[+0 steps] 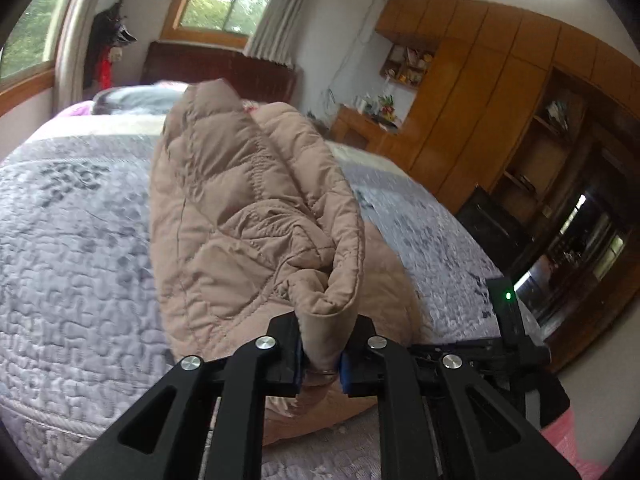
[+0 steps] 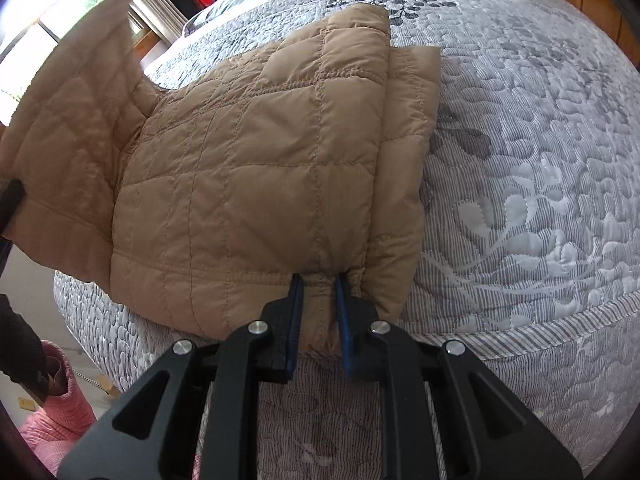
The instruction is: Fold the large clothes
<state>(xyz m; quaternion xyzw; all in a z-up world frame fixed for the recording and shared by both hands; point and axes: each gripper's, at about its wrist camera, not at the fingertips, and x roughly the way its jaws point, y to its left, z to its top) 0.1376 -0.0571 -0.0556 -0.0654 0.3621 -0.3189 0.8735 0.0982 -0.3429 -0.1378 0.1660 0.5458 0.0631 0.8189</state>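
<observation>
A tan quilted puffer jacket (image 2: 256, 168) lies on the grey patterned bedspread (image 2: 540, 160). My right gripper (image 2: 318, 312) is shut on the jacket's near hem at the bed's front edge. My left gripper (image 1: 322, 344) is shut on a bunched edge of the same jacket (image 1: 240, 200) and holds that part lifted above the bed. In the right wrist view this raised flap (image 2: 68, 136) stands up at the left.
The bedspread (image 1: 72, 240) covers a wide bed with a dark headboard (image 1: 216, 68) and pillows at the far end. Wooden wardrobes (image 1: 500, 92) stand to the right. Pink fabric (image 2: 52, 412) is low at the left, beside the bed.
</observation>
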